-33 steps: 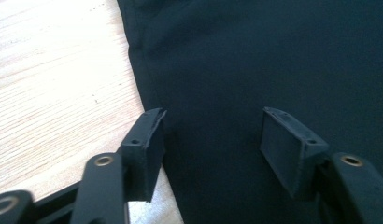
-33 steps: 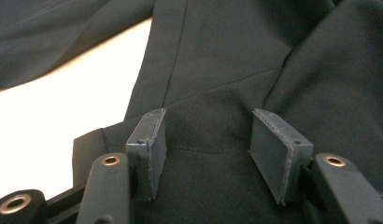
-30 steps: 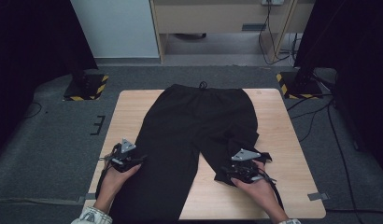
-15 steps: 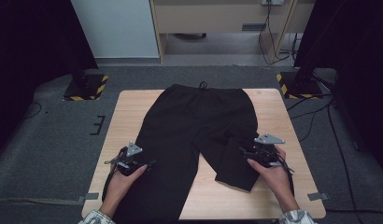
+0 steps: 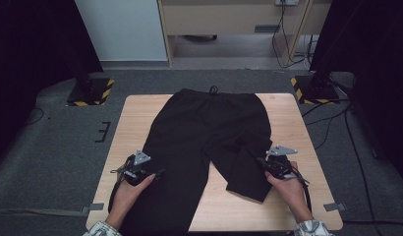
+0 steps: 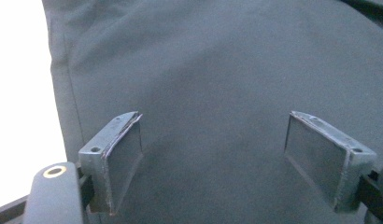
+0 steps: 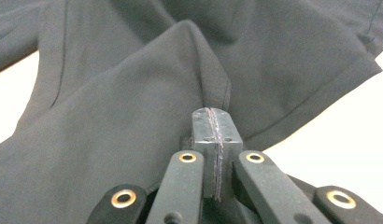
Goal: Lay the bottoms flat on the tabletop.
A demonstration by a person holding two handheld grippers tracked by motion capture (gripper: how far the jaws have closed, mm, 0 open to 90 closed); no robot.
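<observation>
Right, looks like fold/arrange work on the black trousers [image 5: 209,142], which are lying flat across the wooden table [image 5: 140,110], waistband at the far edge, legs running toward the person.

The right gripper [image 5: 268,164] is sitting at the outer edge of the right leg, which is lying shorter and skewed inward. Its jaws have just been closing and are now pressed together; in the right gripper view a ridge of fabric [image 7: 213,79] is rising straight out of the tips, so I'm reading that as a pinch on the trousers (the cloth actually between the pads isn't visible, so judgement call).

The left gripper [image 5: 149,172] is hovering over the left leg, jaws wide apart, pads [image 6: 126,161] over the cloth and gripping nothing.

Next move, I'd guess: left needs to be closing on a leg seam or edge before anything gets lifted, otherwise the cloth is dragging on one side.

Hard to make out:
- left leg's hem is running off the near table edge, cut off at the bottom of the high view
- black on black, so folds and layers are barely reading
- whether the left pads are touching the cloth, can't tell
</observation>
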